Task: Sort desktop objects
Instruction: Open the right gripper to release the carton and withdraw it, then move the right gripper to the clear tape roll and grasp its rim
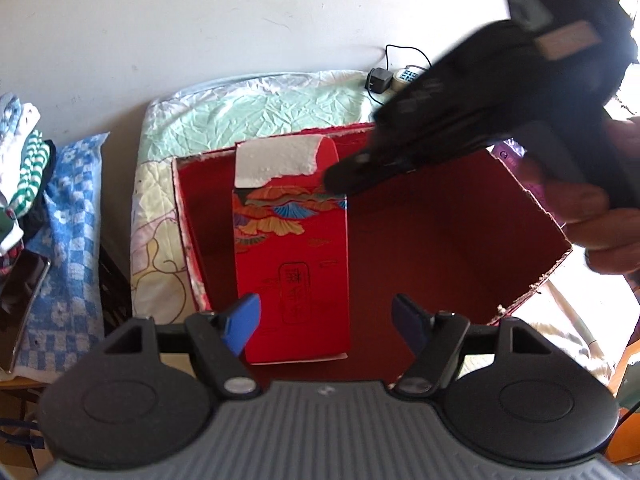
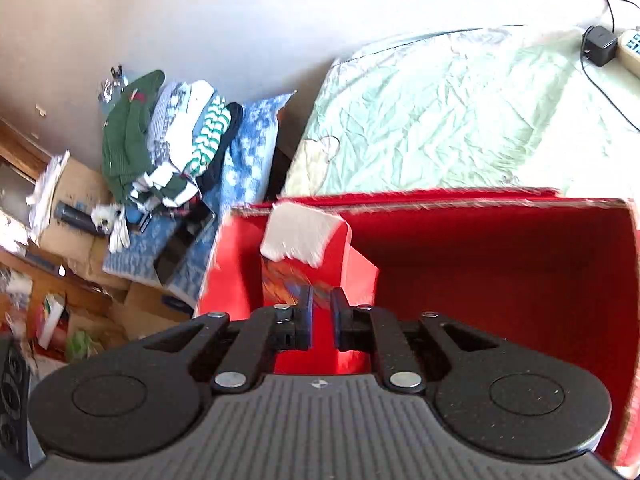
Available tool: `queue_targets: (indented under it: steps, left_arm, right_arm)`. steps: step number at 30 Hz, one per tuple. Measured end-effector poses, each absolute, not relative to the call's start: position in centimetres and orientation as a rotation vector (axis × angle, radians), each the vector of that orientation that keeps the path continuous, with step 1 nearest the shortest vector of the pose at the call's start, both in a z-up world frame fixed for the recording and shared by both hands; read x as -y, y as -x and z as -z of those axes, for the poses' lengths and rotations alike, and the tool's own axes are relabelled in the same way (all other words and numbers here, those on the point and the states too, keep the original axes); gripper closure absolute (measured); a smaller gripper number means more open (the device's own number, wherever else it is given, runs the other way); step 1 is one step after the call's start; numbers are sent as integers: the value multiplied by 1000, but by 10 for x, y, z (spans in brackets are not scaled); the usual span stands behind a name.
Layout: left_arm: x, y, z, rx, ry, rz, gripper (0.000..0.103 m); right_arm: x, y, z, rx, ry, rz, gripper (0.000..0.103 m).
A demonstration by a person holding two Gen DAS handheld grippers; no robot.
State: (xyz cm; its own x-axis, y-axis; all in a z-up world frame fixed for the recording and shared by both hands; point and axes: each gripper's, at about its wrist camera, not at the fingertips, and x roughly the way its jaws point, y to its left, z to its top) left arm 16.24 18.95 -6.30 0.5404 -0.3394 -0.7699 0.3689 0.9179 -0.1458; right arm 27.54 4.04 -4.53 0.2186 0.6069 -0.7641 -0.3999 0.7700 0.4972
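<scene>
White wall behind the bed (image 2: 460, 120); right tool (image 2: 320, 316) pinches a red envelope (image 1: 292, 264) inside the red box (image 1: 440, 240), left tool (image 1: 326, 322) spread wide.

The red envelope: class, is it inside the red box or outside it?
Inside. The red envelope lies within the red box, whose walls surround it; the right gripper is closed on it.

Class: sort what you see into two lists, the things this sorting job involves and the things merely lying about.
In the job:
red envelope
red box
right gripper
left gripper

Lying about:
clothes pile
black charger
blue checked towel
phone
</scene>
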Motion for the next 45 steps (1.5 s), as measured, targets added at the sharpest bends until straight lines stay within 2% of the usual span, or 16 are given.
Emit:
queue_targets:
  steps: [3, 7, 8, 13, 22, 24, 26, 27, 31, 37, 45]
  left_arm:
    - [-188, -162, 63, -905, -40, 418, 27]
    - [-188, -166, 65, -905, -39, 382, 23]
    - [-188, -167, 65, -906, -36, 376, 22]
    - [-186, -167, 66, -899, -42, 369, 22]
    - [-183, -178, 66, -892, -7, 353, 22]
    - [-179, -178, 65, -870, -15, 326, 18]
    - [-177, -175, 63, -845, -25, 306, 10]
    - [-176, -173, 62, -833, -29, 298, 10]
    - [-174, -159, 52, -793, -31, 273, 5]
    - [-172, -130, 40, -786, -29, 223, 6]
    - [-170, -42, 45, -814, -85, 175, 6]
  right_arm:
    - [-46, -289, 63, -1176, -289, -663, 95]
    - [-81, -306, 97, -1255, -289, -627, 103]
    - [-85, -308, 104, -1271, -267, -606, 99]
    - [-79, -309, 111, -1304, -261, -604, 99]
    - [-53, -282, 73, -1211, -135, -602, 89]
    - [-40, -272, 62, -1161, -144, -607, 84]
    - [-27, -261, 49, -1097, -142, -602, 69]
    - [-21, -255, 44, -1069, -141, -601, 67]
    - [9, -231, 29, -1002, -146, -621, 66]
    - [47, -192, 14, -938, -122, -669, 66]
    - [57, -134, 41, -989, -13, -841, 61]
